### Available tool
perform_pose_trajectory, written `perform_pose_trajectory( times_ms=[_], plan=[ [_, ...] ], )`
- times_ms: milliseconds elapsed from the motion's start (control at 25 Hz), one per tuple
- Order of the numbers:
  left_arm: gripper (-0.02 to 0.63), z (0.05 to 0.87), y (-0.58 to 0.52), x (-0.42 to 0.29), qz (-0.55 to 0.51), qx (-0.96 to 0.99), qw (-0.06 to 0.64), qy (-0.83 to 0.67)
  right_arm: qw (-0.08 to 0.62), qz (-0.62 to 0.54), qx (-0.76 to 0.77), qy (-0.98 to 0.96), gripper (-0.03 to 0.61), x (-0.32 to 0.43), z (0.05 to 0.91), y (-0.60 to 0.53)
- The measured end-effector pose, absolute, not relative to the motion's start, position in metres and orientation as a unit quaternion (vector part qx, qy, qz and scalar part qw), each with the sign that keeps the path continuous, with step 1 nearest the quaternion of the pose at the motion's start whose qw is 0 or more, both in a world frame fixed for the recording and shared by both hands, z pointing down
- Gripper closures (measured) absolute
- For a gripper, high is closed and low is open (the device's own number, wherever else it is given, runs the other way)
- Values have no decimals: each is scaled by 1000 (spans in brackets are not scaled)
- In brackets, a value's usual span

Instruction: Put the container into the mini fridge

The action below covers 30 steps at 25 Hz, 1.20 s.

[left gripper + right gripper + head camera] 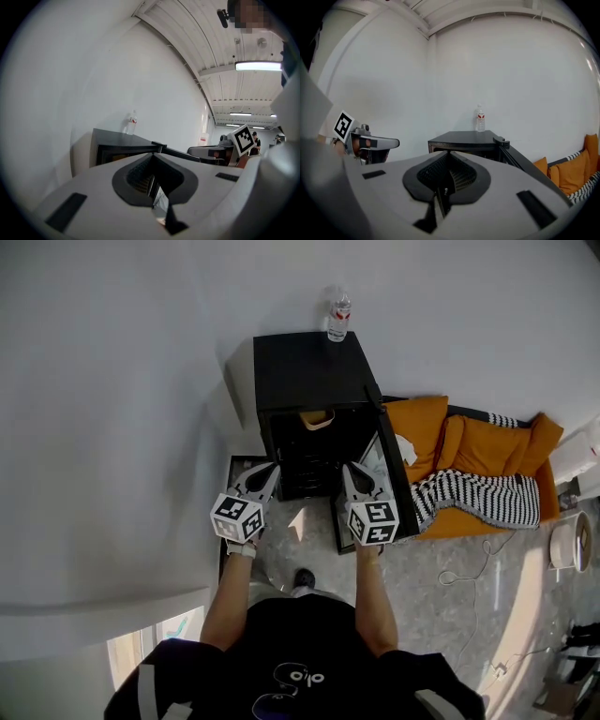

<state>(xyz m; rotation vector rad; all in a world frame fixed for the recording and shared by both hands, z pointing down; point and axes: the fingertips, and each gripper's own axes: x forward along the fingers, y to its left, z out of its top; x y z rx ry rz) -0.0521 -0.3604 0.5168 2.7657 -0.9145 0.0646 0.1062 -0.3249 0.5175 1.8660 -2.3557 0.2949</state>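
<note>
Showing left tongs (271,471) and right tongs (349,471) closed, empty, before the open mini fridge (309,371), its tan container (317,418) likely light, rigid, best gripped at the rim.

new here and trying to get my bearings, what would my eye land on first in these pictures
The black mini fridge against the white wall stands out, its door swung open to the right, a tan container on its top shelf and a water bottle on top. The left claw and right claw hover in front of it, both shut and empty. Orange cushions lie to its right.
</note>
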Motion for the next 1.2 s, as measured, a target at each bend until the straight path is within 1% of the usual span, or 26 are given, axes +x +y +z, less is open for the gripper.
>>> perform_pose_trajectory(
  times_ms=[80, 600, 1200],
  plan=[
    [612, 517, -361, -51, 20, 942, 118, -312, 56, 98, 612, -783, 569, 104, 516, -324],
    [612, 499, -344, -29, 34, 950, 87, -297, 44, 89, 594, -798, 570, 105, 510, -312],
    [612, 491, -326, -34, 31, 950, 82, -300, 51, 91, 587, -803, 570, 98, 512, -299]
  ],
)
